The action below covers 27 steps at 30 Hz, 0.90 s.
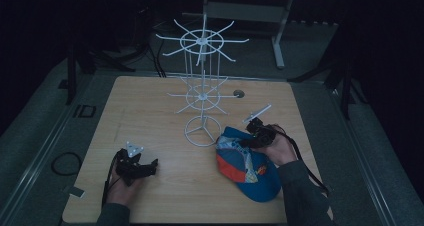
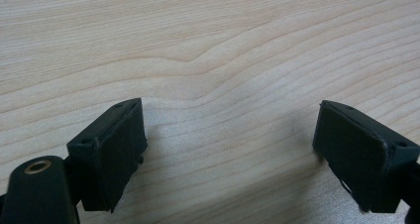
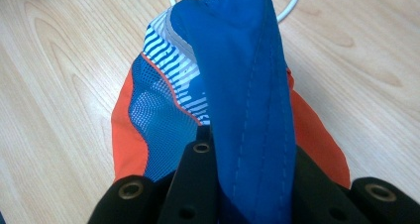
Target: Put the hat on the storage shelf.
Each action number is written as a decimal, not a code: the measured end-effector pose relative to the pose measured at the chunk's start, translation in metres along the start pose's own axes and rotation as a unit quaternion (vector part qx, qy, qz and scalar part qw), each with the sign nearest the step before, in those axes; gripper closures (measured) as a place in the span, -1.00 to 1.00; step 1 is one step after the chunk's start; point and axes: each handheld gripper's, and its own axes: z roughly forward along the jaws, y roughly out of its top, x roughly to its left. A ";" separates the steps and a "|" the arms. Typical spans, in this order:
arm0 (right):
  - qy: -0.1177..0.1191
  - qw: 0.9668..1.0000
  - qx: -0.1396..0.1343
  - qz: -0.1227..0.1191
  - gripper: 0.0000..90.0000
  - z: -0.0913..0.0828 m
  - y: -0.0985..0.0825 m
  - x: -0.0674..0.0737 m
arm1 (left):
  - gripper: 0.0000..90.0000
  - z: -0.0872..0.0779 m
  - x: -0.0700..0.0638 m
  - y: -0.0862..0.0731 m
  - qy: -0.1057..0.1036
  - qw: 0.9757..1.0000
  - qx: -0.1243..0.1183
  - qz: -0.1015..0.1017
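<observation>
A pale wooden worktop (image 1: 165, 101) sits in a dim room, a white wire display stand (image 1: 202, 86) near its far edge. The right claw (image 1: 250, 142) is clamped shut on a fold of the blue-and-orange cap (image 1: 250, 168), beside the stand's ring base. The left claw (image 1: 150, 167) rests wide open, holding nothing. The right gripper view reveals the cap's striped mesh panel (image 3: 163, 110).

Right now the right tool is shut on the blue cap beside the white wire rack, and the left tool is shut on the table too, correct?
Not quite. The left tool is open: the left gripper view shows its jaws wide apart over bare table. The rest holds: the right tool is shut on the blue cap beside the white wire rack.
</observation>
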 end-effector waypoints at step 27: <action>-0.017 0.997 -0.080 -0.012 0.95 -0.062 -0.021 0.011 | -0.70 0.000 0.000 0.000 0.000 1.000 0.001 0.002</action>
